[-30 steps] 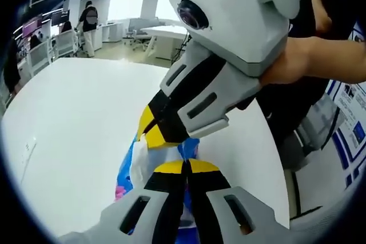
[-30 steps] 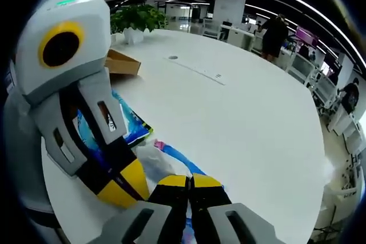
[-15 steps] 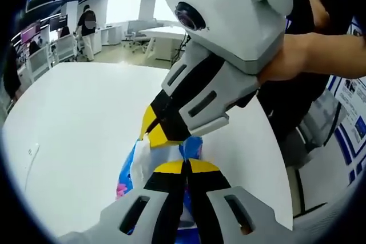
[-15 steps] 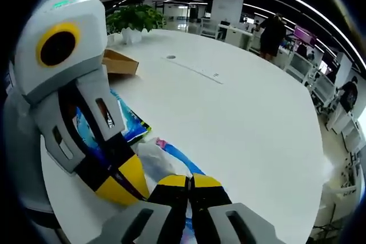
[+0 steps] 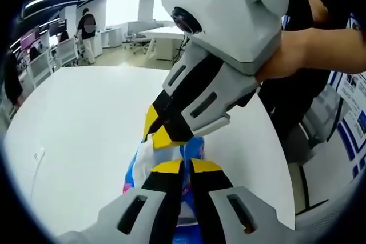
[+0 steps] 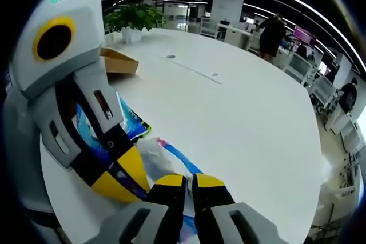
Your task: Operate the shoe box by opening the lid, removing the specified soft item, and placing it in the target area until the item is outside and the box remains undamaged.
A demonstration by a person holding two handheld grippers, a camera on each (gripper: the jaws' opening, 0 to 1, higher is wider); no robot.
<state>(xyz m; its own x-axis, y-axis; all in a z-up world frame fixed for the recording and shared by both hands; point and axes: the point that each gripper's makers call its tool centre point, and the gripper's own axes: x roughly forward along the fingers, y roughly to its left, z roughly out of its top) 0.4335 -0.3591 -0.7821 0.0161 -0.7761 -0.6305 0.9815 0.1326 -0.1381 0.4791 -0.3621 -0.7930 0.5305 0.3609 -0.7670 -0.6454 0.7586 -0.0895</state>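
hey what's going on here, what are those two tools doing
A person holds a tool in each hand over a white table. Both the left tool and the right tool are shut on the same soft blue, white and pink item, their yellow tips pinching it close together. Behind them on the table lie a colourful shoe box, a brown cardboard piece and a potted plant. The item looks to be out of the box already.
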